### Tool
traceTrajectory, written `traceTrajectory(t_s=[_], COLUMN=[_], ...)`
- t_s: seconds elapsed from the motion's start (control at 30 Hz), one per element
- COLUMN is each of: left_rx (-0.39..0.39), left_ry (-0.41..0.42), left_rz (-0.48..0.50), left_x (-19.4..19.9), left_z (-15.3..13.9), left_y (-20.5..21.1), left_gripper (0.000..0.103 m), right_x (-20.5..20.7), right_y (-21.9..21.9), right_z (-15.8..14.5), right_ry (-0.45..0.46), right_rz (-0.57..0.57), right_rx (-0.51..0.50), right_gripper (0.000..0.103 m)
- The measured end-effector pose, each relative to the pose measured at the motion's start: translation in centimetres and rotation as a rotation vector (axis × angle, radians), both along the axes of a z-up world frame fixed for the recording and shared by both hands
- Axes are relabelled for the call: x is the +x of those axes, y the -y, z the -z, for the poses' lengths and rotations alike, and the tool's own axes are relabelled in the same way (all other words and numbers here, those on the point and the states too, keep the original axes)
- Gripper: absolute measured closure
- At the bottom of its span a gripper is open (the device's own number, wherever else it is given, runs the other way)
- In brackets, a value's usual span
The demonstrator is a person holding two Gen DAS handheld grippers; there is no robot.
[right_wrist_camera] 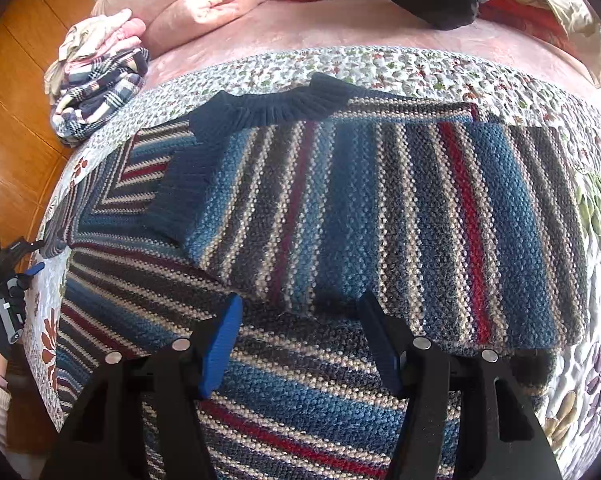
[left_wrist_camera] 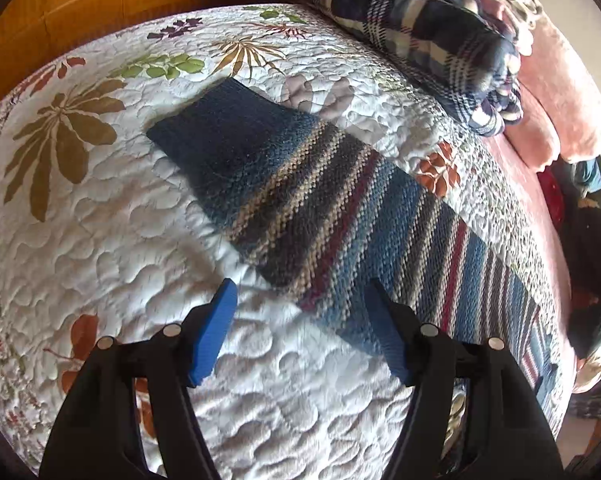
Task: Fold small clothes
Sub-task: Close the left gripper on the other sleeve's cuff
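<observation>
Working on a bed, we have the floral quilt (left_wrist_camera: pixel 100 240) under everything, a broad, flat surface that lets a knit lie without bunching. On it lies the striped sweater (right_wrist_camera: pixel 340 216), spread across the quilt's middle in the right wrist view, its dark ribbed collar (right_wrist_camera: pixel 276 106) toward the far edge. One sleeve is already laid over the body, its navy cuff (right_wrist_camera: pixel 176 196) resting on the stripes, which we read as the first inward fold to narrow the garment. In the left wrist view the other sleeve (left_wrist_camera: pixel 300 208) runs out straight across the quilt, ending in its plain blue cuff (left_wrist_camera: pixel 208 128); it seems left extended so it can be taken up and carried over next.

At the quilt's far corner sits a plaid folded pile (left_wrist_camera: pixel 412 28), kept well apart from the sweater, presumably finished pieces set out of the way. Pink bedding (right_wrist_camera: pixel 204 4) lies beyond.

Our left gripper (left_wrist_camera: pixel 300 292) hangs over the quilt at the near edge of the outstretched sleeve, fingers spread wide and holding nothing, placed as if to close on that sleeve. Our right gripper (right_wrist_camera: pixel 298 308) hovers over the sweater's body near the folded sleeve's edge, likewise spread wide and empty, perhaps ready to pin or smooth the fold.
</observation>
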State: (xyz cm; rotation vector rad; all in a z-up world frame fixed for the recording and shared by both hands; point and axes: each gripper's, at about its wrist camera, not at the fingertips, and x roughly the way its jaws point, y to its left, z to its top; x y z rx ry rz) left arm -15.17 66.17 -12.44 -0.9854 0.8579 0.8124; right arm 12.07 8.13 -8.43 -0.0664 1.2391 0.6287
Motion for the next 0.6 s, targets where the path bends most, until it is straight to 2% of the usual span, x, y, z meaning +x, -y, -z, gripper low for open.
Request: traceTrajectory(t_s=[0.1,0.2,0.27,0.33,0.37,0.47,0.6], left_rx=[0.009,0.035,0.056,0.065,0.066,0.072,0.146], left_ry=[0.024,0.016,-0.004,-0.015,-0.013,0.002,0.000], left_rz=[-0.033,-0.043,-0.043,-0.039,-0.036,-0.019,0.029], left_x=[0.5,1.0,1.2,1.3,1.3,1.6,2.6], left_z=[0.6,0.7,0.7,0.6,0.6,0.0,-1.9], left_y=[-0.8,-1.3,-1.6,-1.9,-2.0,-2.0,-0.6], left_gripper=[0.040,0.047,0.065,0.073,0.081,0.092,0.094], right_x=[-0.1,-0.2,-0.2,-0.2,-0.2,-0.3,-0.4], right_y=[0.2,0.1,-0.1,-0.1,-0.1,0.1,0.5], right_z=[0.1,0.2,0.3,0.4,0.4,0.5,-0.1], right_ry=[0.002,0.014,0.018,0.019,0.019,0.015,0.018], right_rz=[0.001,-0.007,-0.008,-0.009,-0.008,-0.008,0.000], right_rx=[0.006,-0.010,-0.017,-0.019,-0.018,-0.012,-0.004], right_gripper=[0.042,0.042,0.042,0.042,0.042,0.042,0.042])
